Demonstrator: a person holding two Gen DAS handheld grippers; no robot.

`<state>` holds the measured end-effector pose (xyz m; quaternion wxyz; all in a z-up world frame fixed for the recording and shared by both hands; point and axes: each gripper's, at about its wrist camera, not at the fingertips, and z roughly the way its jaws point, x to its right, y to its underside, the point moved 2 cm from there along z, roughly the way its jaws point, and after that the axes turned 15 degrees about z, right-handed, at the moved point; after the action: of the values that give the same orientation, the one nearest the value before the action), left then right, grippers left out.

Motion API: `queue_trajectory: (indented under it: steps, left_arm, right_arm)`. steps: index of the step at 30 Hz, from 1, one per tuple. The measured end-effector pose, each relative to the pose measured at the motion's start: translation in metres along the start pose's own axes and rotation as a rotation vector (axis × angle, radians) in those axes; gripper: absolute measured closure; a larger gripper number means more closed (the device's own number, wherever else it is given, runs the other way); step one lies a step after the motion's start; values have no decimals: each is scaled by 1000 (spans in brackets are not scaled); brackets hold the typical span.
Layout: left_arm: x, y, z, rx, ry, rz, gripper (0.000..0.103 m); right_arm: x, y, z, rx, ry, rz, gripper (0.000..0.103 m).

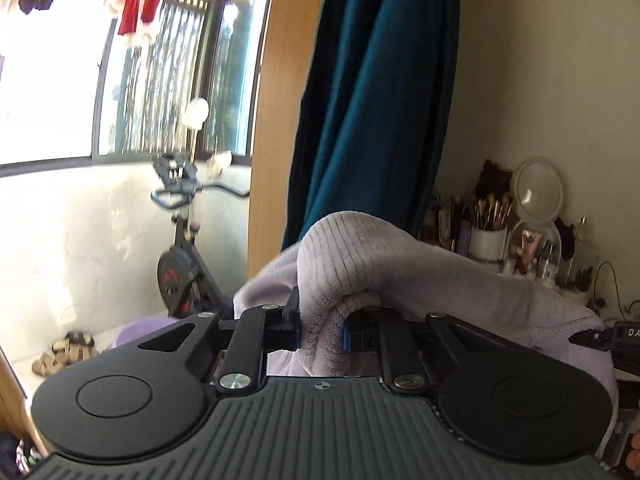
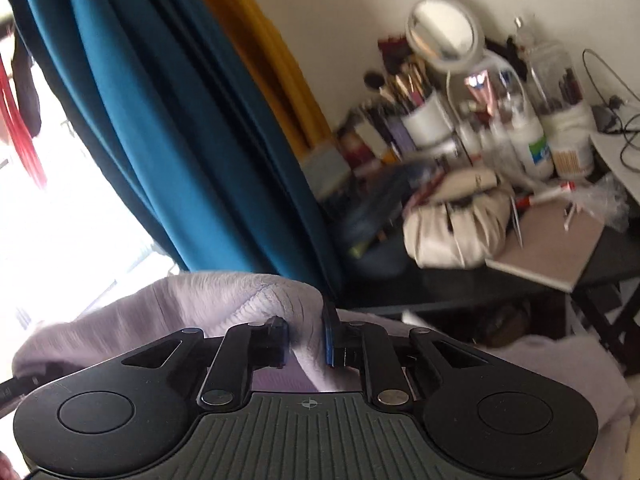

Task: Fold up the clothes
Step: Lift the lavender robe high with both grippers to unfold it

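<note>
Lilac knit garment (image 1: pixel 400 264) held aloft, strung between my claws. Left claw (image 1: pixel 320 330) pinches bunched fold; right claw (image 2: pixel 307 342) likewise clamps fabric. Soft, plush, droopy, probably light. I'd grip edges, not bulk.

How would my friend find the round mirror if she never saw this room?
Start at the big teal curtain and go right, along the pale wall, to the cluttered dark table. Behind the white cup of makeup brushes stands the round mirror. It is the only flat, white-rimmed circle there, rising above the bottles and jars around it.
</note>
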<state>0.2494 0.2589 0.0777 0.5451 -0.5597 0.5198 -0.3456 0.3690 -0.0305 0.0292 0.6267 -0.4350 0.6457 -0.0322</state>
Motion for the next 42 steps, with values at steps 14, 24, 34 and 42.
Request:
queue_trajectory:
  steps: [14,24,34,42]
  left_arm:
    - [33,-105,-68,396,198,-138,86]
    - [30,-157,-131,809,529,-254,86]
    - [51,-125,-140,729,876,-426,87]
    - [131,-129,-172,699,1109,-425,87]
  right_arm:
    - [-72,-120,-215,412,-385,-37,90]
    - [-101,-76,-365,614,-223,-115,90]
    - [-160,22,-473,892,100,-251,90]
    - [-151,69,-555,1016,299,-217,90]
